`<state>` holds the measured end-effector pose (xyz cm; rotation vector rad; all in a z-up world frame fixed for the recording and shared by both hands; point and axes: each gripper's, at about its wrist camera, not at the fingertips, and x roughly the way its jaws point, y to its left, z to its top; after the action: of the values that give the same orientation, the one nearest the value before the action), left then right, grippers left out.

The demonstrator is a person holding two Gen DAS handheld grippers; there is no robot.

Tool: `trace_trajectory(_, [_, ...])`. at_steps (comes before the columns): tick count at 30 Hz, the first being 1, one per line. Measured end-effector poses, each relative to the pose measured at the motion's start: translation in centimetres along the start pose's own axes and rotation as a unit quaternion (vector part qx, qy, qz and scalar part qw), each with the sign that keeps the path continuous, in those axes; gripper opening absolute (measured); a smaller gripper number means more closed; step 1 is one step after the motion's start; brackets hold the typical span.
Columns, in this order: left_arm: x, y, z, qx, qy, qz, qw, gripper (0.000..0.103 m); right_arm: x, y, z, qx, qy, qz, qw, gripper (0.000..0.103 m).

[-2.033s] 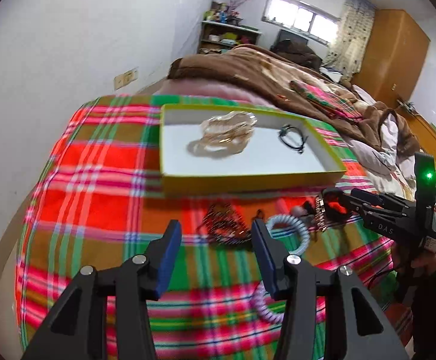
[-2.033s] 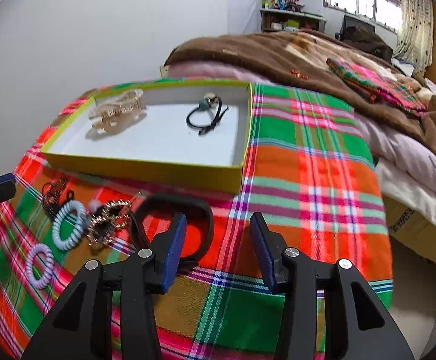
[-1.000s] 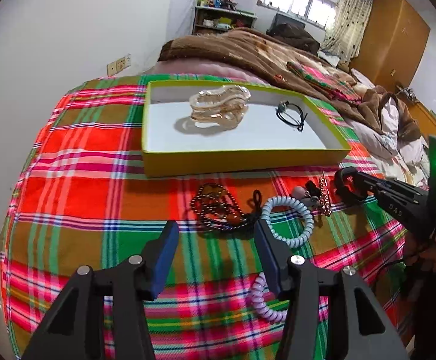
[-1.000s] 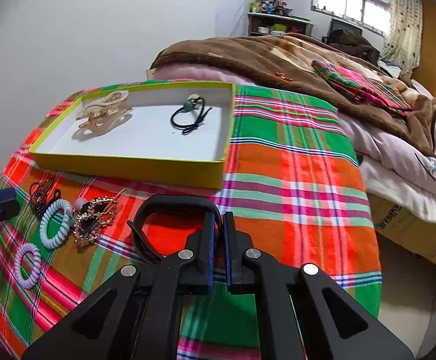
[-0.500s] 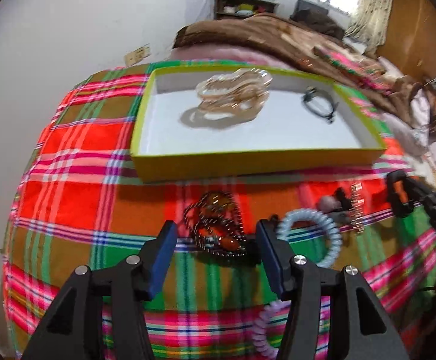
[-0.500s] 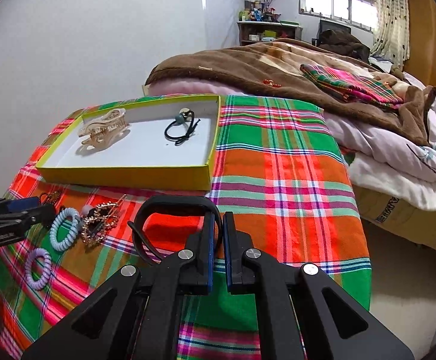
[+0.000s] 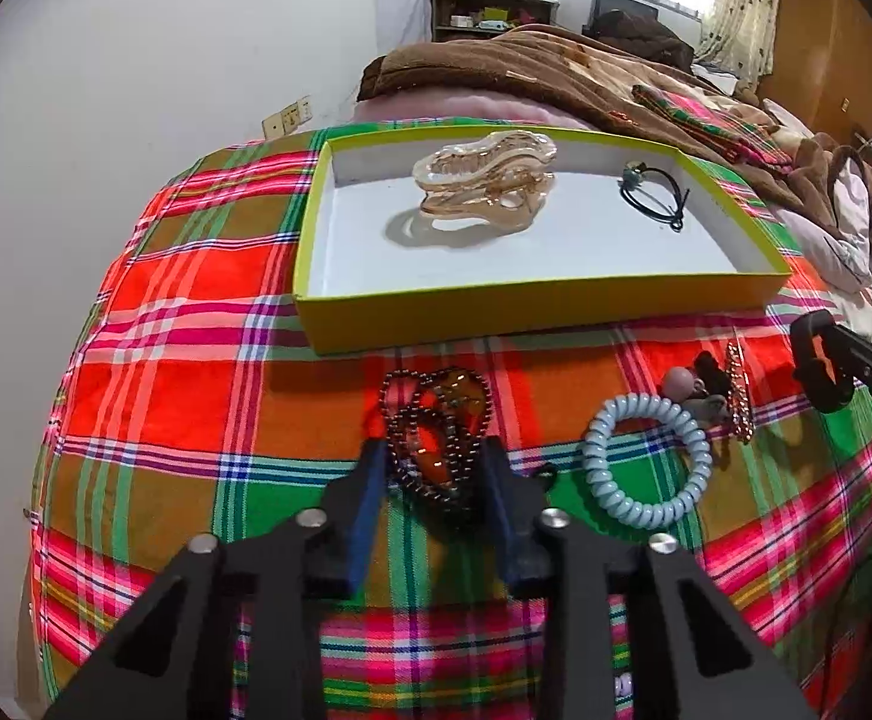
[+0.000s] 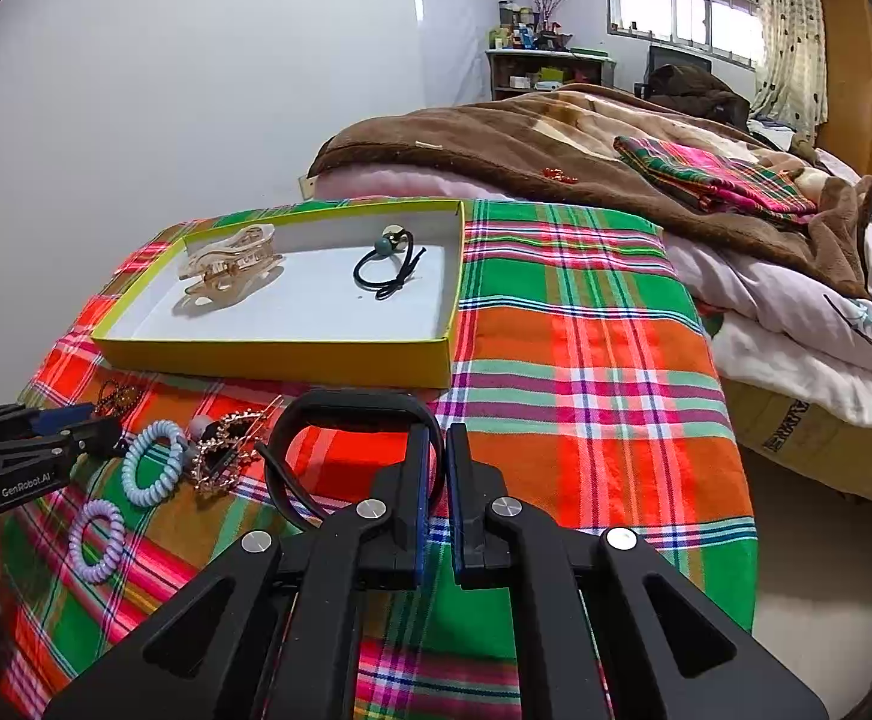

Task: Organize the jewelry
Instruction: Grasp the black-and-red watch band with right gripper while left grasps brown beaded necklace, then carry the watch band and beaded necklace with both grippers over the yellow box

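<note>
Left tongs (image 7: 433,483) narrowed around the beaded necklace (image 7: 436,426) before the yellow tray (image 7: 532,312); right tongs (image 8: 443,468) gripped the black headband (image 8: 346,408), both likely bound for it.

Plaid cloth (image 8: 586,360): woven, matt, over the table
Tray (image 7: 532,309): card-like, matt yellow-green walls, white floor
Hair claw (image 7: 487,183): translucent amber plastic, glossy
Bead necklace (image 7: 436,426): dark shiny beads, glossy amber pieces
Blue coil tie (image 7: 646,459) and lilac coil tie (image 8: 97,540): smooth glossy plastic
Headband (image 8: 352,420): black, matt
Blanket (image 8: 526,144): brown fleece, fuzzy
Fingers (image 8: 415,492): matt black plastic, blue pads, bright metal screws
</note>
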<state>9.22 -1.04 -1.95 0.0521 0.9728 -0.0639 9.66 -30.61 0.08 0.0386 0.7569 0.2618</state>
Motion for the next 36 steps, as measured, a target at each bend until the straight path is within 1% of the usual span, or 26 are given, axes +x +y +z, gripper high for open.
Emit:
trace_trajectory(2, [-0.1, 0.1, -0.1, -0.004, -0.003, -0.001, 1.0, 0.026, 0.0, 0.1, 0.0, 0.0, 0.0, 0.001, 1.0, 0.005])
trace_trajectory(4, [-0.1, 0.3, -0.2, -0.008, -0.005, -0.007, 0.9999, 0.019, -0.1, 0.3, 0.0, -0.001, -0.001, 0.001, 1.0, 0.005])
trace_trajectory(7, [-0.2, 0.6, -0.3, -0.013, -0.007, -0.013, 0.9998, 0.016, -0.2, 0.3, 0.0, 0.0, -0.002, -0.001, 1.0, 0.005])
trace_trajectory(15, [-0.7, 1.0, -0.3, -0.021, -0.019, -0.023, 0.9993, 0.016, -0.7, 0.6, 0.0, 0.001, -0.005, -0.002, 1.0, 0.005])
trace_trajectory(20, [-1.7, 1.1, -0.2, -0.023, -0.032, -0.031, 0.9987, 0.016, -1.0, 0.8, 0.1, 0.0, -0.005, 0.003, 1.0, 0.005])
trace_trajectory(36, [-4.8, 1.8, 1.7, -0.031, -0.07, -0.059, 0.9953, 0.014, -2.4, 2.1, 2.1, -0.009, -0.023, 0.004, 1.0, 0.005])
